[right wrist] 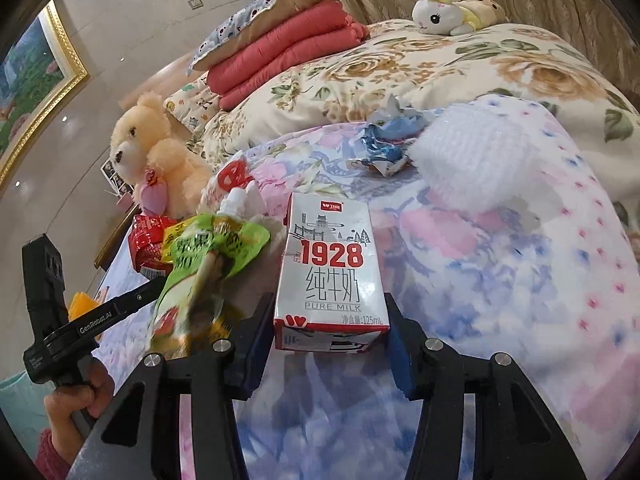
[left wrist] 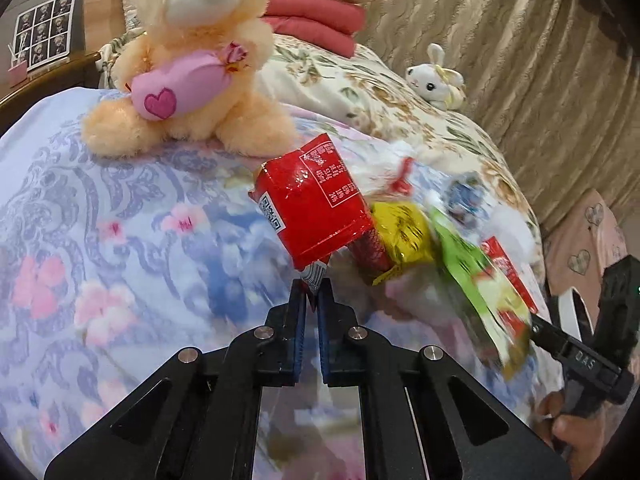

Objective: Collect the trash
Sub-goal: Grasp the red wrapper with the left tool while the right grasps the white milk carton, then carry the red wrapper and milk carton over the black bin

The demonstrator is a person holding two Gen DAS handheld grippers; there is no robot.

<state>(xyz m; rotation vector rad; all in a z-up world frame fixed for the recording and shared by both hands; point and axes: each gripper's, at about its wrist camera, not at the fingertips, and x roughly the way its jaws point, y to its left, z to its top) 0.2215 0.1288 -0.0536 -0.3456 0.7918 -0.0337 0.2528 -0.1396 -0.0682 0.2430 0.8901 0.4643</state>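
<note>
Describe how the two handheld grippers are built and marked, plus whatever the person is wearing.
Both grippers are black, with angular cut-out linkage arms, silver round pivot pins and blue pads inside the fingers. The left gripper has white "GenRobot.AI" lettering along its side; the right gripper matches it. A pink-red knitted sleeve shows at one wrist.

A: Open bed left of the red packet.
B: Teddy bear blocks beyond; green pouch and milk carton crowd the middle, bare quilt right.
</note>
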